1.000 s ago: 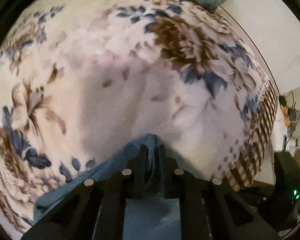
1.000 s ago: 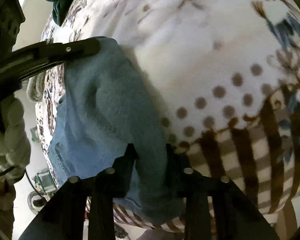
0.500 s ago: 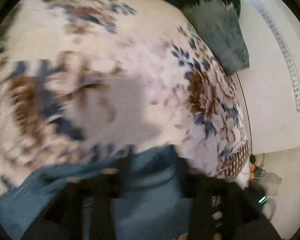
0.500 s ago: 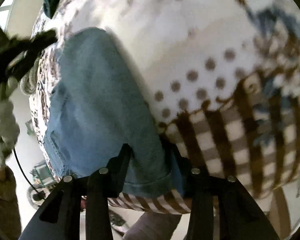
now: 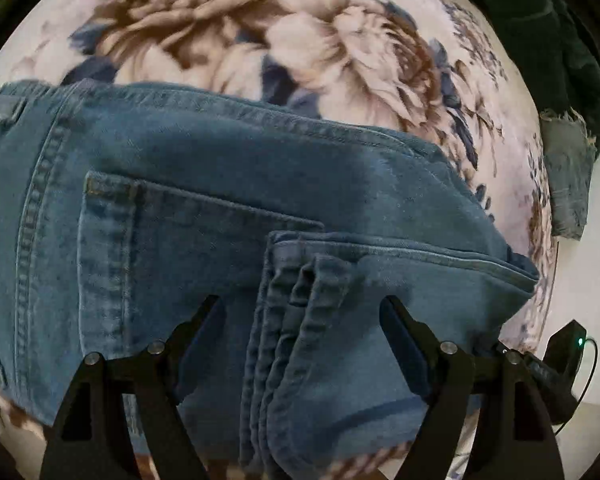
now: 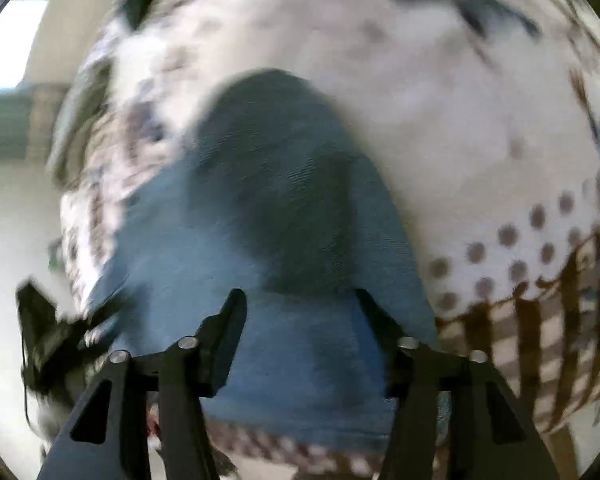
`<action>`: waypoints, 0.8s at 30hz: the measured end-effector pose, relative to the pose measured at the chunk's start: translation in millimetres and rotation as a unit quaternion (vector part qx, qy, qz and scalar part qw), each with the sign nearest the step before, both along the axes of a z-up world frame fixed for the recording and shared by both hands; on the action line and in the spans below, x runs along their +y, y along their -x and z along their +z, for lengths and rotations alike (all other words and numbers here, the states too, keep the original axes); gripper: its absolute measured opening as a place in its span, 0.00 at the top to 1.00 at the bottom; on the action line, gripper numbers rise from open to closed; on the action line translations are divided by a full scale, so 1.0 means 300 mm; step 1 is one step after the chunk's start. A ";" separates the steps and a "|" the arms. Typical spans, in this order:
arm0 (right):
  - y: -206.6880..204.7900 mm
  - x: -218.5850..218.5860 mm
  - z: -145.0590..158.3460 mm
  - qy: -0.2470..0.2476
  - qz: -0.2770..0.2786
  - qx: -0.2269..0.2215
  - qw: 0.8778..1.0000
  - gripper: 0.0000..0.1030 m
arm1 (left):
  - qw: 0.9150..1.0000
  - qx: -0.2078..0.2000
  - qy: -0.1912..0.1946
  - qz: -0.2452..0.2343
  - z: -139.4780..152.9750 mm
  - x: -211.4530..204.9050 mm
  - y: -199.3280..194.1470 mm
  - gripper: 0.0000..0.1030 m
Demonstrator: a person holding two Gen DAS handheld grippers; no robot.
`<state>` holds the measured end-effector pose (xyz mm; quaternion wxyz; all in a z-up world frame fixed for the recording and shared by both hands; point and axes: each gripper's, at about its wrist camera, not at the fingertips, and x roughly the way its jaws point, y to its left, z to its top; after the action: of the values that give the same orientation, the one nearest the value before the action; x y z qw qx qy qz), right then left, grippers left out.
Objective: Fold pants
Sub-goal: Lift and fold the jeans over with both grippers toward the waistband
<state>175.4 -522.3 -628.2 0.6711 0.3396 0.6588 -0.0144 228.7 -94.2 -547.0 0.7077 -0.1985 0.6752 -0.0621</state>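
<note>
Across the centre of the left wrist frame lie blue denim pants (image 5: 228, 208), folded on a floral blanket (image 5: 300, 40), back pocket at left and stacked leg hems in the lower middle. Below them, the left gripper (image 5: 300, 312) stands spread wide, holding nothing. At the right edge sits another denim piece (image 5: 568, 180). Blurred in the right wrist frame, the right gripper (image 6: 298, 304) also gapes over the pants (image 6: 284, 200).

Floral plush blanket (image 5: 340, 52) with brown checked border (image 6: 540, 360), dark green fabric (image 5: 540, 20) beyond it, pale floor (image 5: 592, 280) beside it
</note>
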 end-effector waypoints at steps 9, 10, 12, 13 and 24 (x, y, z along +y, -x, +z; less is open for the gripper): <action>0.030 -0.007 0.060 -0.031 -0.035 -0.003 0.999 0.60 | 0.992 -0.105 -0.035 -0.068 0.050 -0.064 -0.040 0.82; 0.023 0.013 0.097 -0.016 -0.022 -0.010 1.000 0.57 | 0.992 -0.106 -0.031 -0.058 0.047 -0.050 -0.041 0.82; 0.020 0.052 0.131 0.013 0.006 -0.017 1.000 0.55 | 0.993 -0.101 -0.021 -0.049 0.029 -0.028 -0.034 0.82; 0.029 0.058 0.133 0.024 0.015 -0.018 0.999 0.55 | 0.994 -0.099 -0.022 -0.052 0.012 -0.025 -0.035 0.82; -0.111 0.136 0.219 0.104 0.068 -0.090 0.988 0.60 | 0.993 -0.100 -0.005 -0.055 -0.005 -0.010 -0.031 0.81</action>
<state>208.6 -481.4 -562.5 0.7590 0.2223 0.6119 -0.0064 238.0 -97.2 -548.4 0.7685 -0.1502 0.6108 -0.1172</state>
